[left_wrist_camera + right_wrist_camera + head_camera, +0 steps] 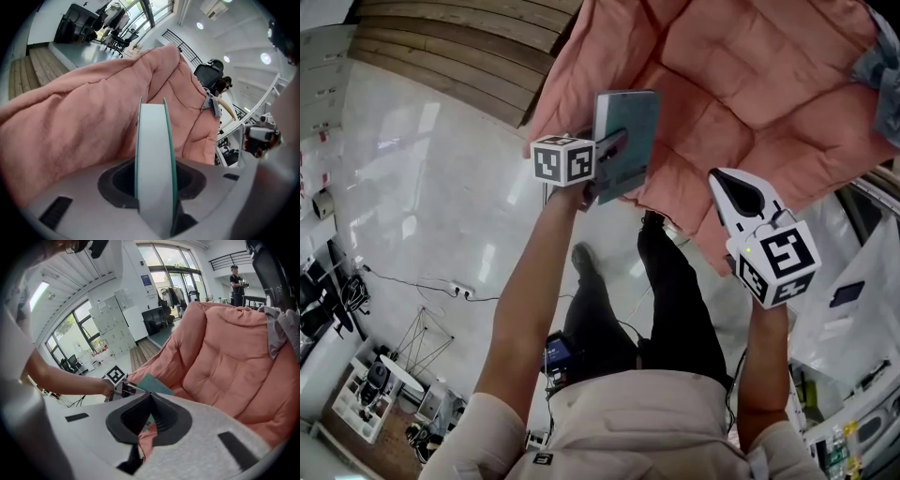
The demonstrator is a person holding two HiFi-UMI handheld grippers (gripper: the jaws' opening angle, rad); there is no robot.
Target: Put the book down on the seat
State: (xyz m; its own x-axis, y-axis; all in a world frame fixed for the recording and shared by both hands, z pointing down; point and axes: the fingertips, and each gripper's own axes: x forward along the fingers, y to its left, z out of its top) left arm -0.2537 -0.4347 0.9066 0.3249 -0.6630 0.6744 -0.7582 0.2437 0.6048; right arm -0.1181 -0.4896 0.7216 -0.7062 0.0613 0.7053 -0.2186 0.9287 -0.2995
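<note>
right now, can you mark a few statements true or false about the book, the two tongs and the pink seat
1. The left tongs are clamped on the teal book. True.
2. The book lies flat on the pink cushioned seat. False: it is held up in the left tongs, above the seat's front edge, not laid down.
3. The right tongs hold a second book. False: their jaws are together with nothing between them.
4. A grey cloth lies at the seat's far edge. True.
</note>
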